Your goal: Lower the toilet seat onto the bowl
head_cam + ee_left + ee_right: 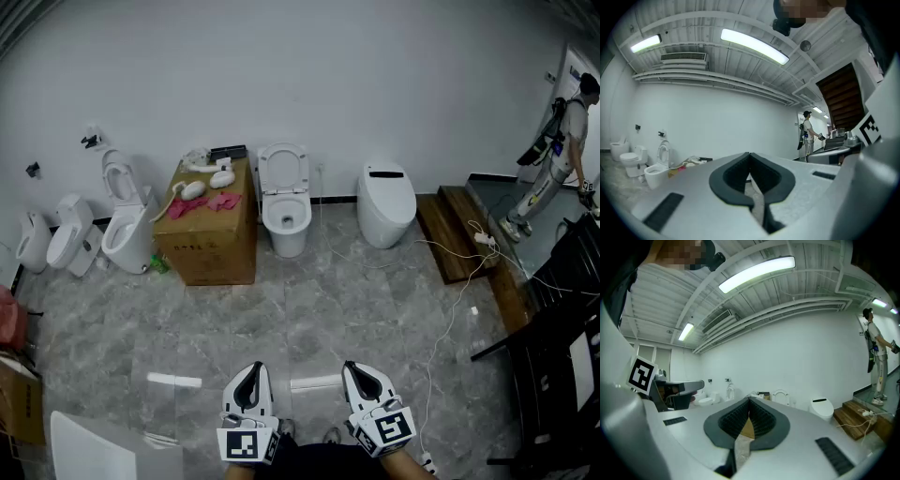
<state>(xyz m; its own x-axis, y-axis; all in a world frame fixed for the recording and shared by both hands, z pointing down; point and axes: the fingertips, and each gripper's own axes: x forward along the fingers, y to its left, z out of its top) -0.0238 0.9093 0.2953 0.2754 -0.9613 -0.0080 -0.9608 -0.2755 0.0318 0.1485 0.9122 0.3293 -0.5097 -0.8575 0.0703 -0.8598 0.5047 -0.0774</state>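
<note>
A white toilet (286,217) stands against the far wall, its seat and lid (283,170) raised upright against the wall; it also shows small in the right gripper view as the toilet (780,397). My left gripper (251,379) and right gripper (360,377) are low at the frame's bottom, far from the toilet, both shut and empty. In the left gripper view the gripper (749,154) has its jaws closed tip to tip. The right gripper (750,400) looks the same in its own view.
A cardboard box (208,230) with pink cloth and white parts stands left of the toilet. More toilets (127,230) line the left wall, a closed smart toilet (385,202) sits right. Wooden steps (459,230), cables (450,309) and a person (562,155) are at right. Dark chair (553,375) near right.
</note>
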